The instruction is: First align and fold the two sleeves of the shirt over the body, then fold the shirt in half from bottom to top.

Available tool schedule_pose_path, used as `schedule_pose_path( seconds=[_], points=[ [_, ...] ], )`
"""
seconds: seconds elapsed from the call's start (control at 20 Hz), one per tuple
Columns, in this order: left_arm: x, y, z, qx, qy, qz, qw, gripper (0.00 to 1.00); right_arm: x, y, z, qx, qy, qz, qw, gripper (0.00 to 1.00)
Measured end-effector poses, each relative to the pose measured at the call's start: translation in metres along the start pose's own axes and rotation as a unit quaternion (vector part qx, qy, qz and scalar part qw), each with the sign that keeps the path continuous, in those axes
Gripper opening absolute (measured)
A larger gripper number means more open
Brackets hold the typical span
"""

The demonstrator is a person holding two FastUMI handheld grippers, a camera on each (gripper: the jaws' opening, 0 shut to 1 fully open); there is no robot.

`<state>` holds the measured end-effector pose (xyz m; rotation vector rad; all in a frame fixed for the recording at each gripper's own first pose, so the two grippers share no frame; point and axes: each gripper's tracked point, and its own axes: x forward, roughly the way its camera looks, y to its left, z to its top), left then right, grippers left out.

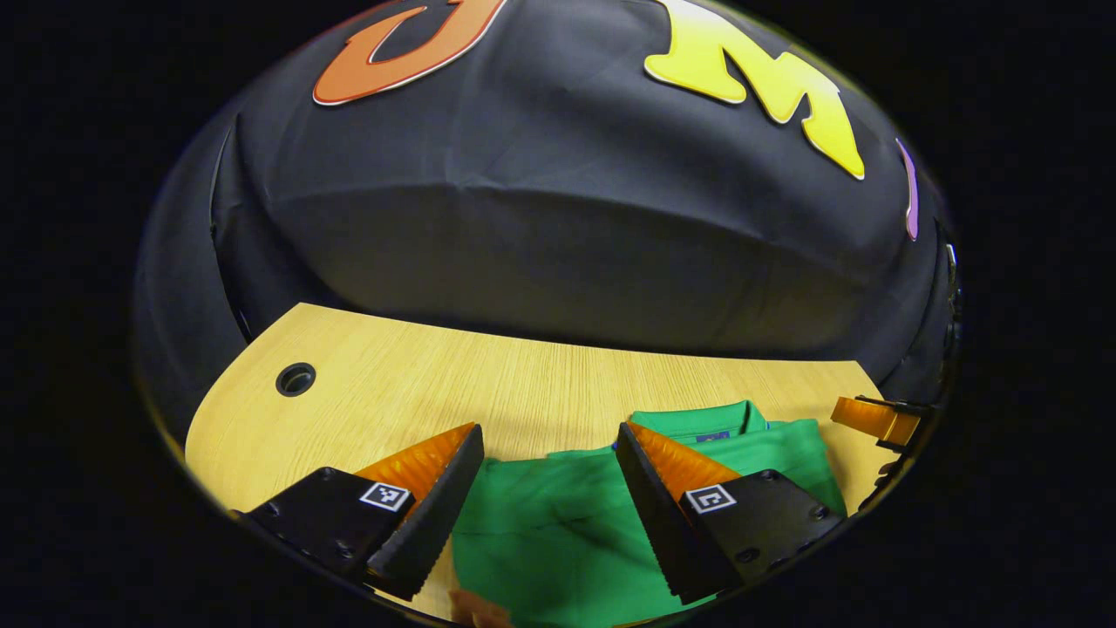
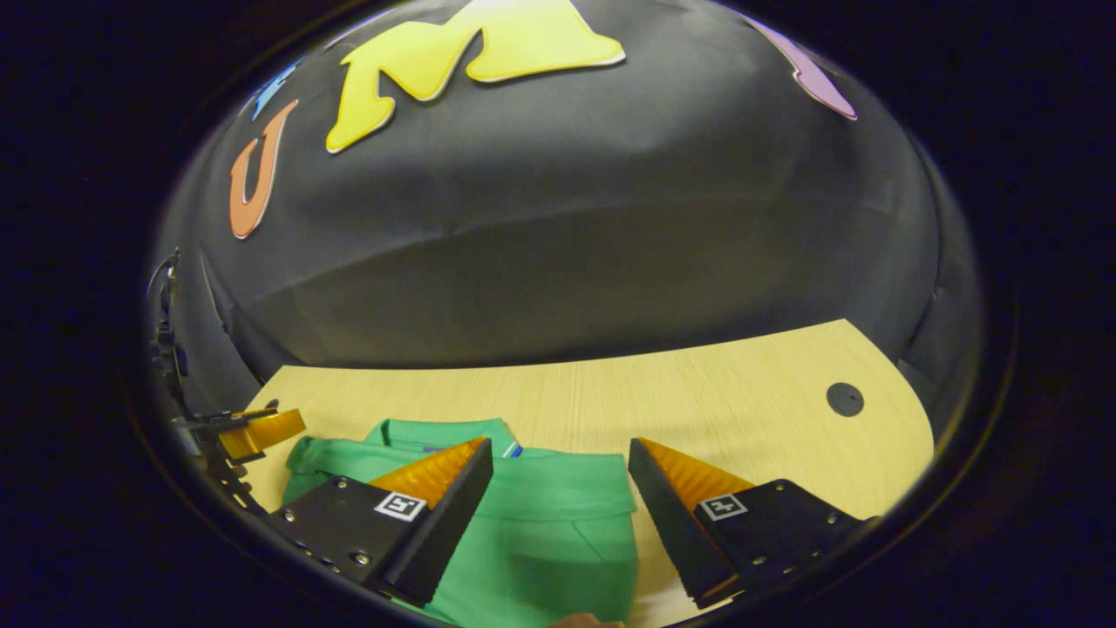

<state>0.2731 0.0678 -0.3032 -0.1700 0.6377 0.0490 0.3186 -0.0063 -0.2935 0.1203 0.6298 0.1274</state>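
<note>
A green shirt (image 1: 558, 532) lies flat on the wooden table (image 1: 418, 384), collar toward the booth wall. In the left gripper view my left gripper (image 1: 549, 436) is open above the shirt's left part, nothing between its fingers. The right gripper's fingertip (image 1: 876, 419) shows at the far right edge of that view. In the right gripper view the shirt (image 2: 540, 532) lies with its collar (image 2: 440, 432) near the left finger, a sleeve edge folded across the body. My right gripper (image 2: 561, 449) stands open over the shirt's right side, holding nothing. The left gripper's fingertip (image 2: 261, 432) shows at the left.
The table (image 2: 741, 401) has a cable hole (image 1: 296, 379) at its far left and a capped one (image 2: 845, 399) at its far right. Bare wood runs between the shirt and the black cloth wall behind.
</note>
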Motion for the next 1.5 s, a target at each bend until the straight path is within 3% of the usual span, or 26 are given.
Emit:
schedule_pose_path(
  seconds=[0.35, 0.7, 0.95, 1.2, 1.5],
  points=[
    [-0.053, -0.008, 0.046, 0.012, -0.049, 0.002, 0.999, 0.98, -0.05, 0.019, 0.039, -0.027, -0.039, 0.008, 0.999, 0.97],
    [-0.149, -0.027, 0.123, 0.028, -0.153, 0.01, 0.988, 0.98, -0.145, 0.05, 0.102, -0.063, -0.121, 0.014, 0.991, 0.97],
    [-0.219, -0.048, 0.15, 0.031, -0.196, -0.008, 0.98, 0.98, -0.22, 0.063, 0.126, -0.067, -0.168, 0.02, 0.983, 0.97],
    [-0.289, -0.066, 0.148, 0.018, -0.234, -0.017, 0.972, 0.98, -0.286, 0.07, 0.112, -0.07, -0.188, 0.024, 0.979, 0.97],
    [-0.34, -0.083, 0.111, 0.035, -0.242, -0.029, 0.969, 1.0, -0.347, 0.082, 0.08, -0.069, -0.207, 0.038, 0.975, 0.97]
  ],
)
